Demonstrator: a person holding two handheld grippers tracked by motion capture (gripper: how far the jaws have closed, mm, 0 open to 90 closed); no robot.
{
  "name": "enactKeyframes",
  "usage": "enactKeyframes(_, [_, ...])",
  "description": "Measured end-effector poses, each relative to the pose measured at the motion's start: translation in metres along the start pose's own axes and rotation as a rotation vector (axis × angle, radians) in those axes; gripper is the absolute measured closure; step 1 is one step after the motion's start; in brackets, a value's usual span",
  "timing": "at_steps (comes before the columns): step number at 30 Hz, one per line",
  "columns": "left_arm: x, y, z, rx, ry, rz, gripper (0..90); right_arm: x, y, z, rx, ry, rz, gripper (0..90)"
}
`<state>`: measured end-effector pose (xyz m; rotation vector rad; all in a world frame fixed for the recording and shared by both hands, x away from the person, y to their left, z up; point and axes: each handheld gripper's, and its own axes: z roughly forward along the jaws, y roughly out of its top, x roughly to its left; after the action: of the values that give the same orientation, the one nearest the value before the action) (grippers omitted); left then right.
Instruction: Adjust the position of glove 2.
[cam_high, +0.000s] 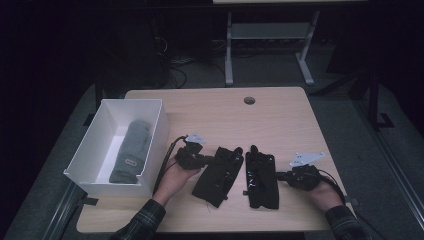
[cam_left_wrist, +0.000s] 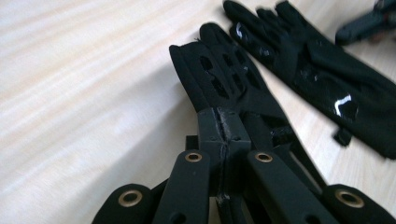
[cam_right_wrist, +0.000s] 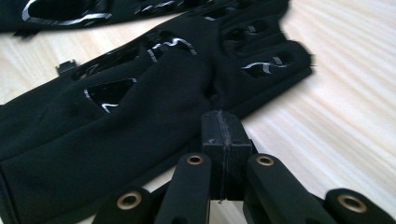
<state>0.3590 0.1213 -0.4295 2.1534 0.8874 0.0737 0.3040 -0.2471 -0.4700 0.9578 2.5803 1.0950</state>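
Note:
Two black gloves with glossy patches lie side by side on the wooden table (cam_high: 280, 115). On the left glove (cam_high: 220, 175) (cam_left_wrist: 219, 74), my left gripper (cam_high: 206, 160) (cam_left_wrist: 219, 116) has its jaws pressed together on the near edge, which is raised a little. On the right glove (cam_high: 262, 177) (cam_right_wrist: 140, 116), my right gripper (cam_high: 281, 176) (cam_right_wrist: 222, 119) is shut on the edge, where the cloth bunches at the tips. The right glove (cam_left_wrist: 317, 70) lies flat beyond the left one in the left gripper view. The right gripper (cam_left_wrist: 369, 21) shows at that view's top right corner.
A white open box (cam_high: 155, 130) stands at the table's left side with a grey folded cloth item (cam_high: 131, 150) inside. A round cable hole (cam_high: 249, 100) sits near the far edge. Bare wood stretches behind the gloves. A metal frame (cam_high: 270, 35) stands on the floor beyond.

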Motion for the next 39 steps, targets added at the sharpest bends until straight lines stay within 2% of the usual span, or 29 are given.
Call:
enactKeyframes(4, [0.004,0.005,-0.001,-0.018,-0.011,-0.007,89.0,0.003,0.003,0.004,0.004,0.019,-0.006,90.0])
enactKeyframes(12, [0.0,0.008,-0.005,-0.056,-0.054,-0.035,89.0,0.019,0.014,0.016,0.013,0.066,-0.04,90.0])
enactKeyframes(16, [0.0,0.012,-0.007,-0.074,-0.069,-0.039,89.0,0.022,0.017,0.02,0.009,0.071,-0.059,90.0])
enactKeyframes(23, [-0.001,0.022,-0.008,-0.113,-0.107,-0.06,89.0,0.026,0.023,0.027,0.005,0.079,-0.054,90.0])
enactKeyframes(29, [-0.006,0.027,-0.007,-0.125,-0.136,-0.059,89.0,0.035,0.034,0.04,-0.003,0.106,-0.083,90.0])
enactKeyframes(37, [-0.015,0.029,-0.003,-0.114,-0.175,-0.051,89.1,0.042,0.046,0.05,-0.006,0.109,-0.094,90.0])
enactKeyframes(39, [-0.017,0.03,-0.001,-0.111,-0.174,-0.05,89.2,0.044,0.049,0.053,-0.006,0.111,-0.101,90.0])
